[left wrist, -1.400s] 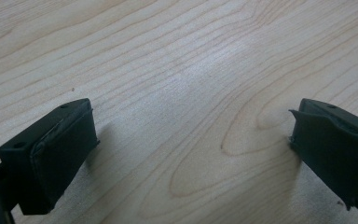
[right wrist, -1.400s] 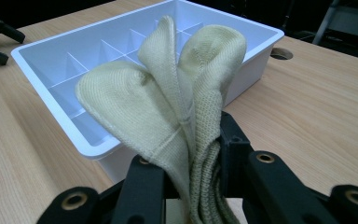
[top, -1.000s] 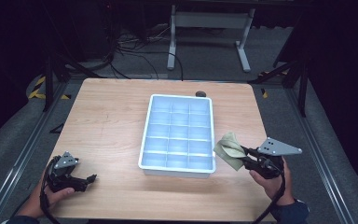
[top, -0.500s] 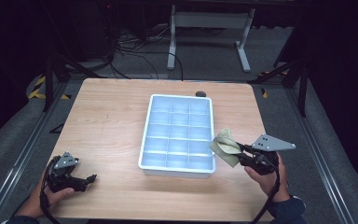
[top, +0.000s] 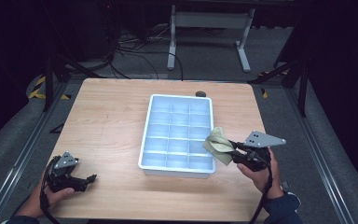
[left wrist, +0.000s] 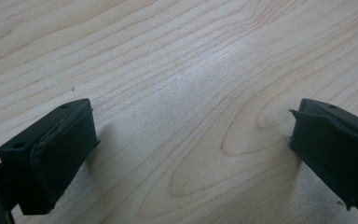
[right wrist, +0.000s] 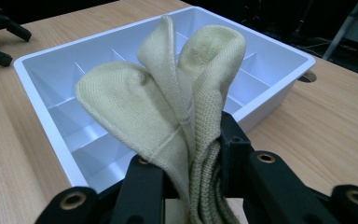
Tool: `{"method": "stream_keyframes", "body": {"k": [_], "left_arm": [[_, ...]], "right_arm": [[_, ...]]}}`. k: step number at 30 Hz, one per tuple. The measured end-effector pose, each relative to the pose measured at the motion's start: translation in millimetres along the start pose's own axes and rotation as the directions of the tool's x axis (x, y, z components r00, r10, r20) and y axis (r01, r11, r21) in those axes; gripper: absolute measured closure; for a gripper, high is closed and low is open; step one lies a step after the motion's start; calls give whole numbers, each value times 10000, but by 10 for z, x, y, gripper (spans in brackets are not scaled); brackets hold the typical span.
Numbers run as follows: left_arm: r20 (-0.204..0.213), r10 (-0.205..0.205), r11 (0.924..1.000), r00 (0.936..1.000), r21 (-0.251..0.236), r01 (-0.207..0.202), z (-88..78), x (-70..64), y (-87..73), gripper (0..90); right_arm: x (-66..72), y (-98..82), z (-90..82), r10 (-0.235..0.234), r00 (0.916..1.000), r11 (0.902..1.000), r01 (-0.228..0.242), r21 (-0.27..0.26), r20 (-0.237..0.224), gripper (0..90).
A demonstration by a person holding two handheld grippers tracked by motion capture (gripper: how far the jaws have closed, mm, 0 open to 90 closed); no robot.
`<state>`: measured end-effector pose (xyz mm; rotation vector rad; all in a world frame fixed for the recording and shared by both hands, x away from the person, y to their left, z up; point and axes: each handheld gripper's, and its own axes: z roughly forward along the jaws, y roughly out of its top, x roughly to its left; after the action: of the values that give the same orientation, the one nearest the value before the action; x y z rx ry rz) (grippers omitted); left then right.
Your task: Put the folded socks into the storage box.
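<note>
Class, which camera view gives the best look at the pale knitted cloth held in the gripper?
The right gripper view: the cloth stands close up, its knit and folds clear, pinched in the right gripper. The high view shows it small, at the tray's right edge.

A light wooden table [top: 107, 121] stands on grey carpet [top: 14, 140] in a dark room, with a white metal stand [top: 205, 28] and loose cables [top: 121, 51] at twelve o'clock.

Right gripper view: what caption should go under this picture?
Black jaws pinch a folded pale-yellow sock above the edge of a white divided tray on a wooden table.
</note>
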<state>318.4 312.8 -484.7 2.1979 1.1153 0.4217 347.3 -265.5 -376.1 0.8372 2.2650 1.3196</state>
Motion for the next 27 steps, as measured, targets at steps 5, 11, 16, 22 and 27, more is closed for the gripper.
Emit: {"method": "stream_keyframes", "body": {"k": [5,11,16,22,27], "left_arm": [[3,-4,10000,10000,1,4,0,0,0,4],[3,-5,10000,10000,-1,5,0,0,0,4],[2,-3,10000,10000,-1,3,0,0,0,4],[5,5,10000,10000,24,-5,-1,1,1,4],[8,6,10000,10000,31,-6,-4,1,-1,5]], "right_arm": [[30,39,72,-144,9998,9999,145,71,-164,748],[52,79,188,-283,9989,9993,292,252,-371,748],[82,122,303,-453,9981,9979,472,447,-419,749],[106,166,412,-572,9972,9968,598,535,-483,749],[114,211,498,-653,9970,9960,677,584,-421,749]]}}
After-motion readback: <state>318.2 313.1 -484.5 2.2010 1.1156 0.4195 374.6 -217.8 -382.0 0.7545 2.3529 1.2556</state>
